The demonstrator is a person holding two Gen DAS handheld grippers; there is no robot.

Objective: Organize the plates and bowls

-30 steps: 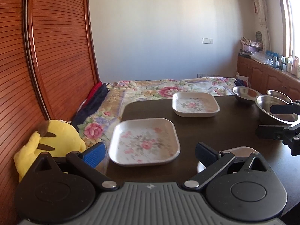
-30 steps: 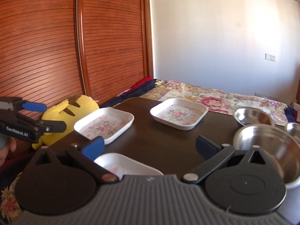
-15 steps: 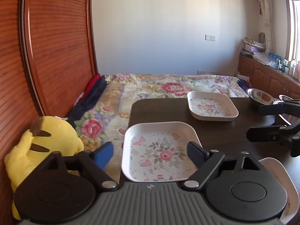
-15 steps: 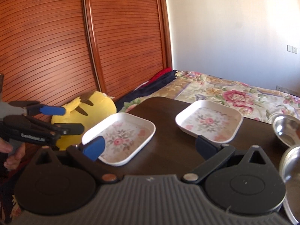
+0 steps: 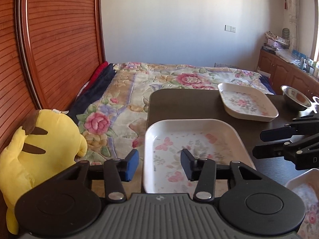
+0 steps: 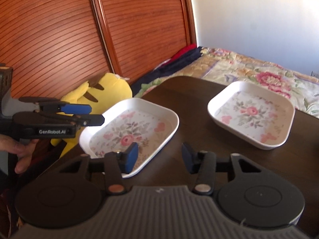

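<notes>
A white square floral plate (image 5: 195, 139) lies at the dark table's near left corner; it also shows in the right wrist view (image 6: 131, 131). My left gripper (image 5: 159, 165) is open, its fingers straddling that plate's left rim, one outside and one over the plate. A second floral plate (image 5: 247, 101) lies farther back (image 6: 251, 113). A third plate (image 5: 307, 203) shows at the lower right. A steel bowl (image 5: 296, 97) stands at the far right. My right gripper (image 6: 159, 157) is open and empty, hovering beside the near plate's right edge.
The dark wooden table (image 5: 183, 105) abuts a bed with a floral quilt (image 5: 151, 79). A yellow plush toy (image 5: 39, 149) sits left of the table against the wooden sliding doors (image 5: 55, 39). A cabinet with clutter (image 5: 289, 69) stands at the right.
Both grippers moved left toward the near floral plate. My left gripper's fingers now straddle its left rim and have narrowed somewhat. The right gripper turned away from the steel bowls.
</notes>
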